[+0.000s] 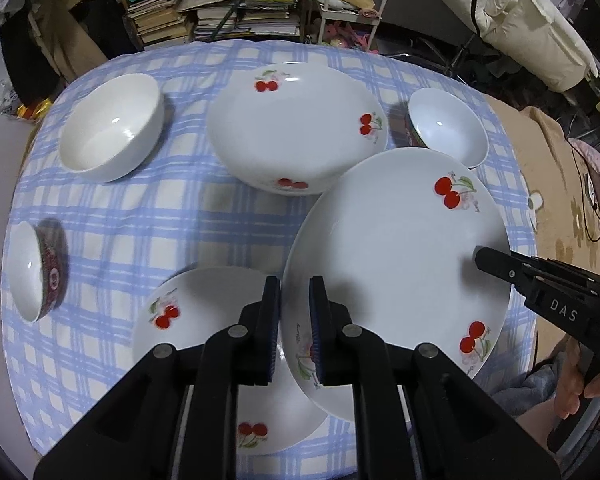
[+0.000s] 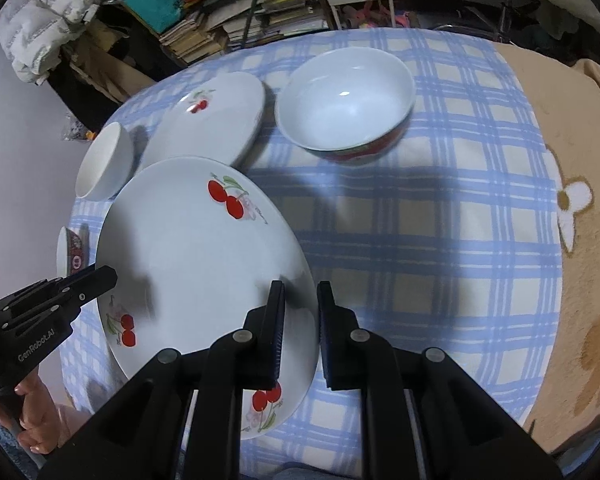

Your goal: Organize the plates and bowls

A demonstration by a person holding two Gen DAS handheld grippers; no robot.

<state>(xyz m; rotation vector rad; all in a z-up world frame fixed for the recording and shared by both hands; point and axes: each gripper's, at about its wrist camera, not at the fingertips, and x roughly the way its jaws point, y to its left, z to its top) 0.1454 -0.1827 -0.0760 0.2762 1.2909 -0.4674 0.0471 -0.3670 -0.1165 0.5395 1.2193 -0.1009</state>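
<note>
Cherry plate (image 1: 396, 264) lifted off worktop (image 1: 228, 232), left tool (image 1: 294, 292) pinching its 7 o'clock rim, right tool (image 2: 300, 294) pinching its 5 o'clock rim, blue plaid cloth (image 2: 420, 240) under other plates and bowls, stacked books (image 1: 220, 12) at 12 o'clock behind.

Black hand-held gripper (image 1: 295, 330), blue ribbed pads, round silver pins.
</note>
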